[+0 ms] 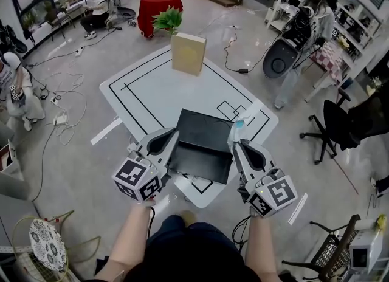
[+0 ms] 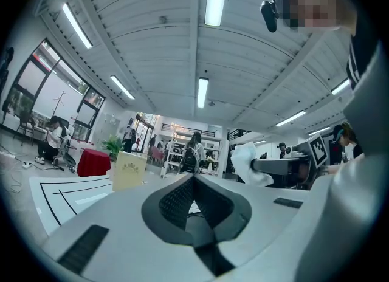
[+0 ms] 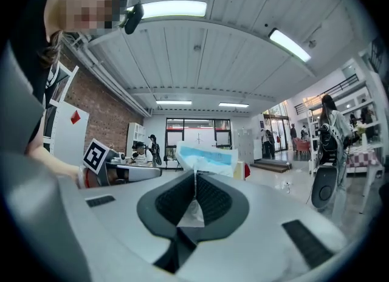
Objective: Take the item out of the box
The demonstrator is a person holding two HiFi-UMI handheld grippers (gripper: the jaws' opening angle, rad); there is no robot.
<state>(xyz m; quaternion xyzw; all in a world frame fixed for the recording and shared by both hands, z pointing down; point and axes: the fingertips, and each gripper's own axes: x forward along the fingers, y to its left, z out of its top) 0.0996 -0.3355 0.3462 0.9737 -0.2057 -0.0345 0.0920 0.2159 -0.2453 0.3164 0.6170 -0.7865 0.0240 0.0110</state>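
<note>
A black box (image 1: 203,138) lies open on the near part of the white table (image 1: 146,86). My right gripper (image 1: 233,132) is at the box's right edge, shut on a white and blue packet (image 1: 244,120) that sticks up above its tips. In the right gripper view the packet (image 3: 203,159) is pinched between the jaws of the right gripper (image 3: 196,174). My left gripper (image 1: 175,131) is at the box's left edge. In its own view the left gripper (image 2: 194,178) is shut, with nothing between the jaws. That view also shows the packet (image 2: 249,162) off to the right.
A beige box (image 1: 188,53) stands upright at the table's far edge, with a potted plant (image 1: 168,18) and a red-draped round table (image 1: 159,7) behind it. Cables run over the floor. An office chair (image 1: 337,126) stands at the right. People are around the room.
</note>
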